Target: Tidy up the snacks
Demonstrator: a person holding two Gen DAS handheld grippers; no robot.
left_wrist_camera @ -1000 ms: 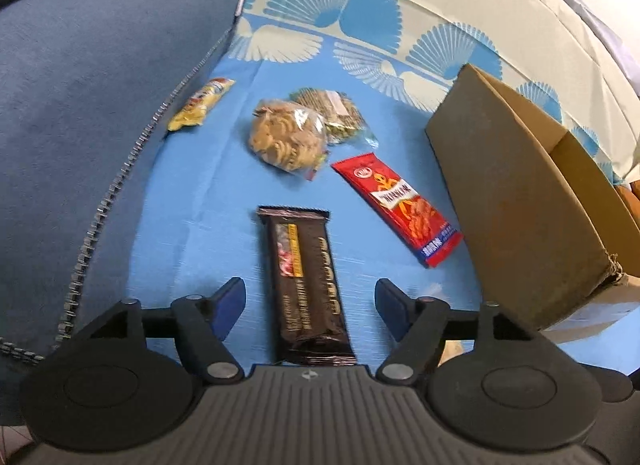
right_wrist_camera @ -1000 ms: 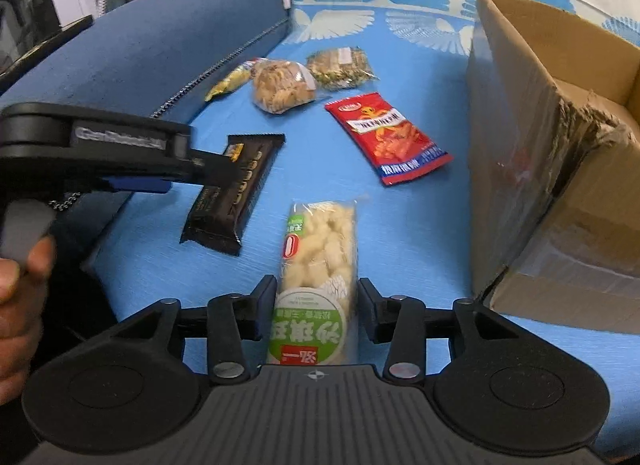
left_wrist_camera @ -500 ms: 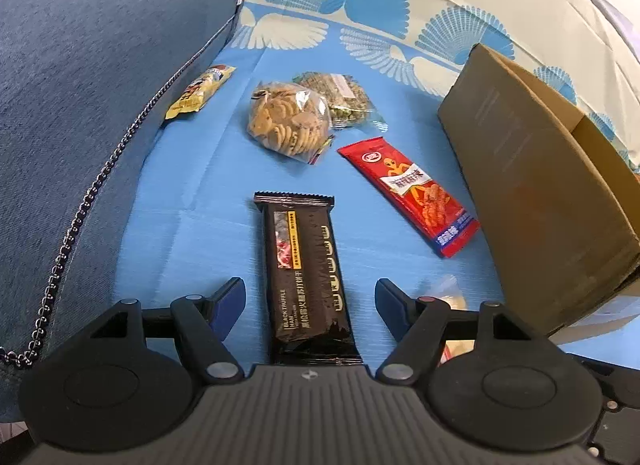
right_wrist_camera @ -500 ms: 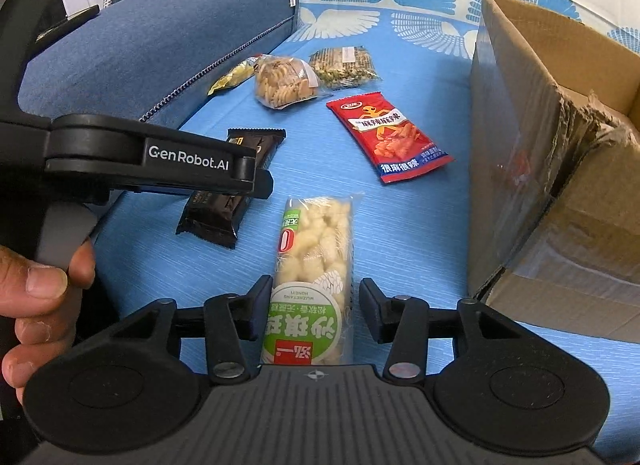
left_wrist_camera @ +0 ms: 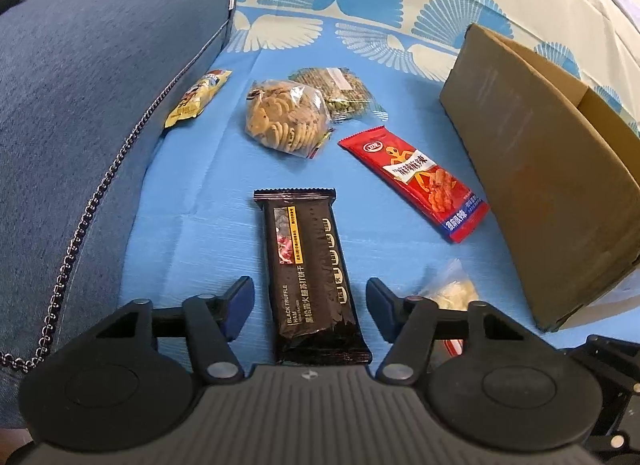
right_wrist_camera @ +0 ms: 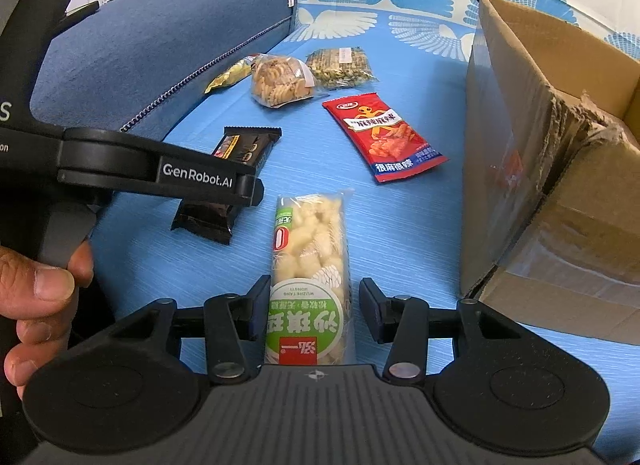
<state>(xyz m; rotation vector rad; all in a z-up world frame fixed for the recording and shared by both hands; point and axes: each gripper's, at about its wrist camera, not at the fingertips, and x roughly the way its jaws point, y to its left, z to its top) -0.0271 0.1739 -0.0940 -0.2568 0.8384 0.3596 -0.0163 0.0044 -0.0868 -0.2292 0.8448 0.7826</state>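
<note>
The left gripper (left_wrist_camera: 310,301) is closing its jaws around a long black foil cracker packet (left_wrist_camera: 311,273), its pads not yet touching it. The right gripper (right_wrist_camera: 313,307) is straddling a clear-and-green puffed-snack packet (right_wrist_camera: 310,277) narrowly; contact is unclear. Both packets are lying on the blue sheet (left_wrist_camera: 192,193), long axes pointing away, near ends hidden beneath the grippers.

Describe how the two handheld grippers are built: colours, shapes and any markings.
Both are black plastic: a ribbed centre plate, round discs either side, linkage arms with silver pivots. The left gripper has blue pads; the right gripper has dark ones. White "GenRobot.AI" lettering runs along the left gripper's side. No sleeves or cables show.
</note>
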